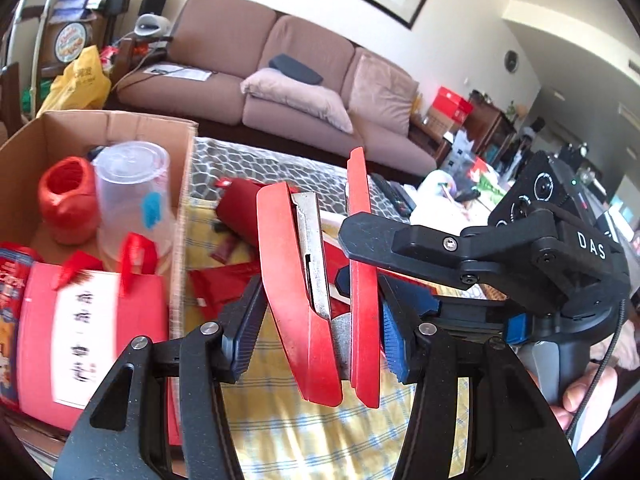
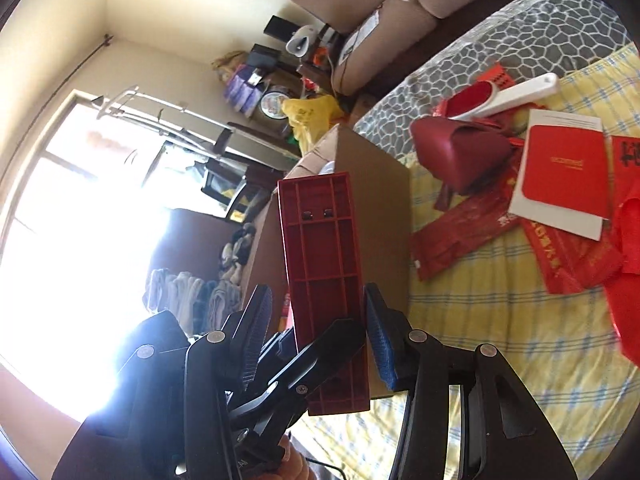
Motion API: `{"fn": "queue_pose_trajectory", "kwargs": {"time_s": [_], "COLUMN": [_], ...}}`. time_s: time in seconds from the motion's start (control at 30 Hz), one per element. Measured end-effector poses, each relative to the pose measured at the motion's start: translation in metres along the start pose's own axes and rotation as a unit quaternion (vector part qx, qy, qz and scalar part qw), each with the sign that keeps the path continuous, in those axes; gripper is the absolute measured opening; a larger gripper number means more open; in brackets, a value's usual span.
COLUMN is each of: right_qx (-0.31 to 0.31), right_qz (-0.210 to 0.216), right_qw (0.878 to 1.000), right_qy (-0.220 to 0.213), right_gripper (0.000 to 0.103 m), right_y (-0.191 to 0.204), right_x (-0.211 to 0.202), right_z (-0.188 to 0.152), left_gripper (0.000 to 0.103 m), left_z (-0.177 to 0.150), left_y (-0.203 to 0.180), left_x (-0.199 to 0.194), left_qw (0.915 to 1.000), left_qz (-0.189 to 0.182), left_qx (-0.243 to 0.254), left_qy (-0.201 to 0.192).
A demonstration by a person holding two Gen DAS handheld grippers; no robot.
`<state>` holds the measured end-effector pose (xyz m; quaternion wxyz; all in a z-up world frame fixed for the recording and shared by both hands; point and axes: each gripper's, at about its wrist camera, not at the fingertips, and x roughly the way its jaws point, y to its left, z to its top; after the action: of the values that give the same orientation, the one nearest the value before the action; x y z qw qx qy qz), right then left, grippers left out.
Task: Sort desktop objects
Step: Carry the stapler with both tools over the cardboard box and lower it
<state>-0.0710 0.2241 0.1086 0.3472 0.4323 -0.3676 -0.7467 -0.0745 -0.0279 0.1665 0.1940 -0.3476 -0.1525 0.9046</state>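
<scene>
Red stapler (image 1: 320, 280) beside cardboard box (image 1: 180, 200)

Cup (image 1: 134, 196) and twine ball (image 1: 68, 200) in box (image 1: 120, 122), stapler (image 1: 320, 300) right

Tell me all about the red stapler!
The red stapler is glossy red plastic with a silver metal staple channel inside. Its mouth gapes open and it stands on end in the air. The left gripper pinches top and base. Its ribbed underside faces the right gripper, whose pads flank its sides.
</scene>
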Motion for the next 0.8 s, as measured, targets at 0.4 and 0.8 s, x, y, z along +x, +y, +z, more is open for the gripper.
{"fn": "queue_pose_trajectory", "kwargs": {"time_s": [0.4, 0.8], "right_qx": [-0.001, -0.068], "right_qz": [0.04, -0.005], "right_qw": [0.997, 0.997], "right_qy": [0.062, 0.046], "right_gripper": [0.049, 0.052], "right_y": [0.035, 0.066], "right_x": [0.11, 0.132], "right_z": [-0.023, -0.031], "left_gripper": [0.05, 0.049], "left_z": [0.019, 0.008], "left_y": [0.115, 0.175], "left_x": [-0.034, -0.049], "left_qw": [0.997, 0.9889], "left_qz": [0.031, 0.13], "left_qx": [-0.07, -0.066], "left_qy": [-0.005, 0.029]}}
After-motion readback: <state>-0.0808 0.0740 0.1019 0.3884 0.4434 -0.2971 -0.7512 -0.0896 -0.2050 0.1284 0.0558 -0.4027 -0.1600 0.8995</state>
